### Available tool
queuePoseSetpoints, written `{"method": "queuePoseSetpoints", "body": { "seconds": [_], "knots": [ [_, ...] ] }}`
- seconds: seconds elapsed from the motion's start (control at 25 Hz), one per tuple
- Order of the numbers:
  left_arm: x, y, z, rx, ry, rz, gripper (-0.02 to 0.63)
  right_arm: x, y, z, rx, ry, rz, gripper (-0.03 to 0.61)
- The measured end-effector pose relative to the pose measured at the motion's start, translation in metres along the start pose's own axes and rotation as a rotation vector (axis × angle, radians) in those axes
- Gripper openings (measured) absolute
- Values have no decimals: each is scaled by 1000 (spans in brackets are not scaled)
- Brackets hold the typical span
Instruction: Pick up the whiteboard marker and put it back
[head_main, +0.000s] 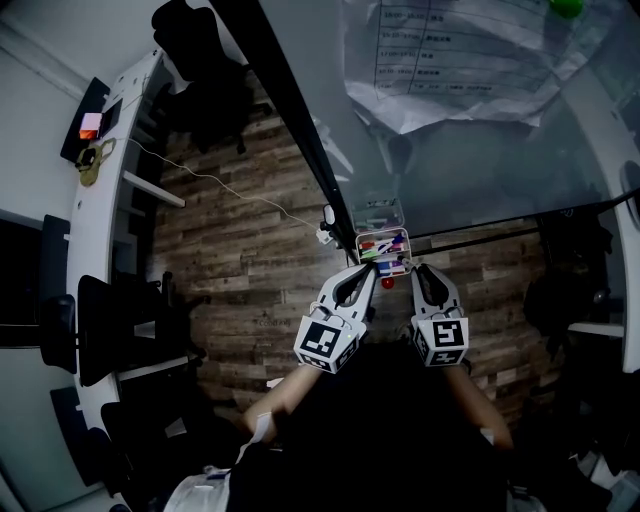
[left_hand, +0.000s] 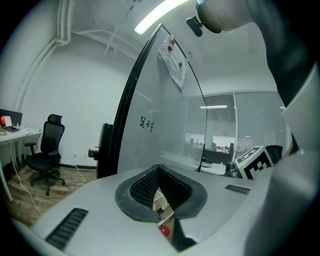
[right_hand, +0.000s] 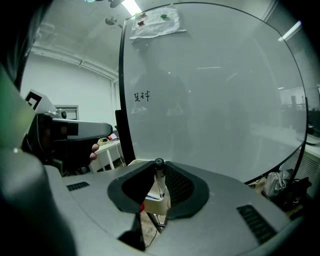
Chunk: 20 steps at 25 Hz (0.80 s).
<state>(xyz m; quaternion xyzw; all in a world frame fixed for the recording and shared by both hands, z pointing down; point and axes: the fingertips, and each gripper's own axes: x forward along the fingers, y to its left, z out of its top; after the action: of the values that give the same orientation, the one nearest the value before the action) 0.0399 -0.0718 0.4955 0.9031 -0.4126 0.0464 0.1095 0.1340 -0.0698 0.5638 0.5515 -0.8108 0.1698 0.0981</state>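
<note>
Right gripper view: at frame centre, the right gripper (right_hand: 159, 169) is closed on a black-capped marker (right_hand: 159, 176), held upright just above the tray (right_hand: 156, 204). The left gripper (left_hand: 159, 170) has its jaws together, empty.

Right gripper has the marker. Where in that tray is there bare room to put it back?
The tray is crowded with coloured markers on the side nearest the right gripper. The pale strip on its whiteboard side looks barer, so the marker would probably fit best there.

Office premises: large whiteboard (right_hand: 215, 100) bearing pinned papers (right_hand: 155, 22), black swivel chair (left_hand: 46, 152) beside white table (left_hand: 17, 134), glass partition walls (left_hand: 250, 117), wood-plank floor (head_main: 250, 260).
</note>
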Motion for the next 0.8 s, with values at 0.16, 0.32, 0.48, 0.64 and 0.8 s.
{"method": "queuePoseSetpoints", "body": {
  "seconds": [0.16,0.32,0.48,0.64,0.8],
  "knots": [
    [0,1,0,0,0,0,6,3,0,-3,-2,8,-1,77],
    [1,4,-3,-7,7,5,6,5,3,-2,7,16,3,77],
    [2,3,0,3,2,-2,6,8,2,-8,-1,27,3,77],
    [2,5,1,7,0,0,6,10,2,-11,-3,33,4,77],
    [1,5,1,7,3,-1,6,12,5,-10,1,34,10,77]
  ]
}}
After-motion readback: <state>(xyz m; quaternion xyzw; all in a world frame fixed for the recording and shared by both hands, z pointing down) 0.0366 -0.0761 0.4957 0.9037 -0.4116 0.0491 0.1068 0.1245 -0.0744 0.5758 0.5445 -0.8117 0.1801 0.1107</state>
